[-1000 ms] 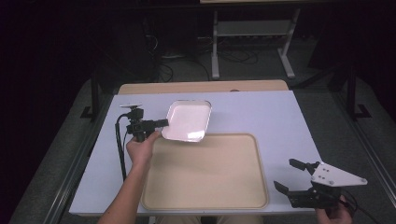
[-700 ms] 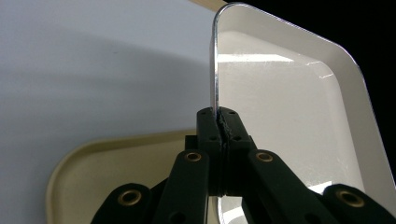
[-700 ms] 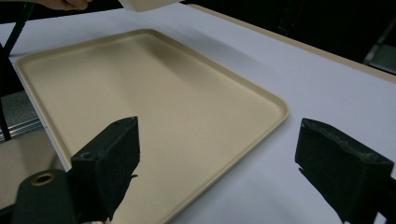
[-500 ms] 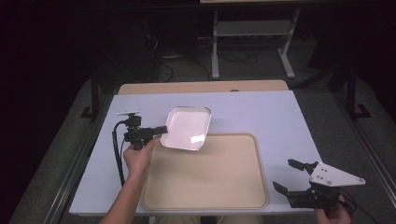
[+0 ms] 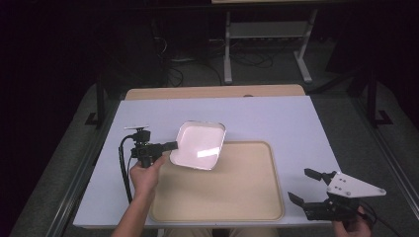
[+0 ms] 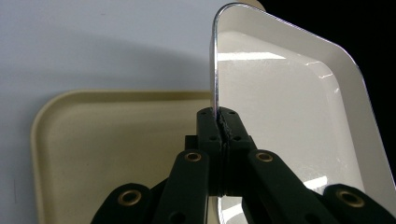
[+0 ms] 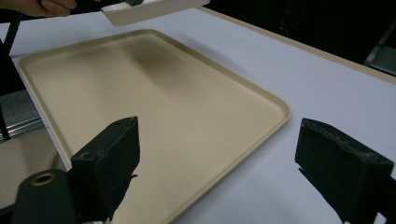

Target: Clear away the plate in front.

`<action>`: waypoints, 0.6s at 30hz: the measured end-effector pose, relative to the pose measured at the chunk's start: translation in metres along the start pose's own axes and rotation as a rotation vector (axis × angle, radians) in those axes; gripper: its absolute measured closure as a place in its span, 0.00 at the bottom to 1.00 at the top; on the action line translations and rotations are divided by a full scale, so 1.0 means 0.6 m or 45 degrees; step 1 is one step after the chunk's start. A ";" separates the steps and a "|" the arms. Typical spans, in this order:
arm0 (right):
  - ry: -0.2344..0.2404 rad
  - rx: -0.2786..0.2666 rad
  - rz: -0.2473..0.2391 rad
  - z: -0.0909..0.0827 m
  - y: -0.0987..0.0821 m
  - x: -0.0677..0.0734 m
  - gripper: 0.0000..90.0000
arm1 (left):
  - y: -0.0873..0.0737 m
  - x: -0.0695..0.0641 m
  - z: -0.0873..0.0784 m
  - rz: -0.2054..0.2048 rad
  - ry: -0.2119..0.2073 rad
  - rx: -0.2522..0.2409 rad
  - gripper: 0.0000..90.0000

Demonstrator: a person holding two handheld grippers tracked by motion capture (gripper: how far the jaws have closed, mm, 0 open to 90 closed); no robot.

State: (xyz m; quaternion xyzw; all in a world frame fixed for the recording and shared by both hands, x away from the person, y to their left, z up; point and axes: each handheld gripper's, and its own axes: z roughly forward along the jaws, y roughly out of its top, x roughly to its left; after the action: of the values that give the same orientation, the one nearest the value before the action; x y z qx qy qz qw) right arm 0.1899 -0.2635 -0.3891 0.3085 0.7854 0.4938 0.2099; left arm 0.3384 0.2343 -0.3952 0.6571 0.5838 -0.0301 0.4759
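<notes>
My left gripper (image 5: pixel 170 145) is shut on the left rim of a white square dish (image 5: pixel 200 144) and holds it lifted over the far left corner of the beige tray (image 5: pixel 247 192). In the left gripper view the jaws pinch the dish's thin edge (image 6: pixel 215 84), with the dish (image 6: pixel 289 107) standing on its side and the tray (image 6: pixel 112 135) beneath. My right gripper (image 5: pixel 304 186) stands open at the tray's near right corner, nothing between its jaws. The right gripper view has the tray (image 7: pixel 154 102) ahead and the dish (image 7: pixel 149 10) hanging at the top.
The tray lies on a pale lavender table (image 5: pixel 286 118) with a wooden strip (image 5: pixel 212 92) along its far edge. A metal rack (image 5: pixel 267 29) and cables stand on the dark floor beyond. A cable (image 5: pixel 123 168) trails from the left gripper.
My left gripper has carried the dish toward me and to the right, so it hangs partly over the tray's far left corner. The right gripper has stayed put.
</notes>
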 end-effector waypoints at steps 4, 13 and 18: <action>0.003 0.002 -0.002 0.001 0.000 0.000 0.14 | -0.010 -0.004 -0.001 0.001 -0.005 0.003 0.99; 0.002 0.003 0.001 0.002 -0.001 0.000 0.14 | -0.033 -0.013 -0.002 -0.005 0.000 0.001 0.99; 0.005 0.007 0.001 0.004 0.000 0.002 0.14 | -0.046 -0.018 0.001 0.003 0.016 0.020 0.99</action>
State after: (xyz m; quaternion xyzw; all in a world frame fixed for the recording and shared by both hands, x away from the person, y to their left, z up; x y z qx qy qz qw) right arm 0.1903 -0.2613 -0.3901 0.3084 0.7872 0.4923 0.2072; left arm 0.3133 0.2222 -0.4052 0.6617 0.5857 -0.0299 0.4671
